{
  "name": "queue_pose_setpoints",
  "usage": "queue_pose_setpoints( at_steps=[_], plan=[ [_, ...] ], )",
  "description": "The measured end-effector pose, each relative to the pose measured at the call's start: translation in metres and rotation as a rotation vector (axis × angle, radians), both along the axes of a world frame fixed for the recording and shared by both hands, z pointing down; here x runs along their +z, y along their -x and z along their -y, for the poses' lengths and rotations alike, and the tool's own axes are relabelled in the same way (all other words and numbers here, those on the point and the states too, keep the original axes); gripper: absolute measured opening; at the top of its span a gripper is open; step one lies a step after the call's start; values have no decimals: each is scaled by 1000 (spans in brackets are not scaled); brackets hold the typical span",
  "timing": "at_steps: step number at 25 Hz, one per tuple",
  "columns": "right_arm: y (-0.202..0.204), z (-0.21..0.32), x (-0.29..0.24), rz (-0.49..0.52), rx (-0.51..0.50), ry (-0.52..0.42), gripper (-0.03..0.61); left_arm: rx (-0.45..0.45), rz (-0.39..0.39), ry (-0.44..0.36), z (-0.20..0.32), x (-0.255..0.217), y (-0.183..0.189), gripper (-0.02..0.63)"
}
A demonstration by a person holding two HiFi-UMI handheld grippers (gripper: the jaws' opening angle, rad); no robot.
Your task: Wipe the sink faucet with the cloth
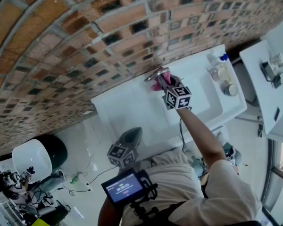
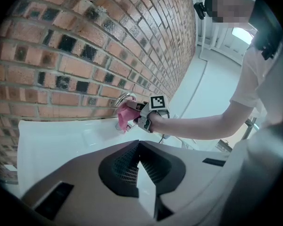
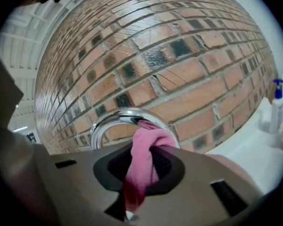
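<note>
At the back edge of the white sink (image 1: 127,108), under the brick wall (image 1: 85,41), the right gripper (image 1: 167,85) pinches the pink cloth (image 1: 162,82) against the chrome faucet (image 1: 155,74) — the fabric bunches over the spout's curve. The left gripper (image 1: 133,134) hangs off the sink's front edge, close to the person's body, its jaws pressed together on nothing. A pump bottle (image 1: 218,61) stands at the sink's back right corner.
</note>
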State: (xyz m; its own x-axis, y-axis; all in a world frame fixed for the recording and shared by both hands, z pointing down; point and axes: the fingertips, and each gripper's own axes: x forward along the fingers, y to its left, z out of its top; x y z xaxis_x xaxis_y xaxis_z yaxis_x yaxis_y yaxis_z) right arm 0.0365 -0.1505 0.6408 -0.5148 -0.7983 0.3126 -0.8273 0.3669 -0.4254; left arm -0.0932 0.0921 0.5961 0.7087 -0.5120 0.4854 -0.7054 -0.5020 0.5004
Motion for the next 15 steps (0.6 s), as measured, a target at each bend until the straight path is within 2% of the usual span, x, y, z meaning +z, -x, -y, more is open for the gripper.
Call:
queue_pose_setpoints(
  at_steps=[5,11,15],
  plan=[
    [5,-6,-11,-183,-85,-94,57,13,6,2,0,-1,-2,-6],
    [20,-16,-24,-471,-214,-277,56,12,-5,4,-3,2,2,-6],
    [30,-23,-27,-573,-270,-330,57,26,-1,6,-2,0,1,-6]
  ],
)
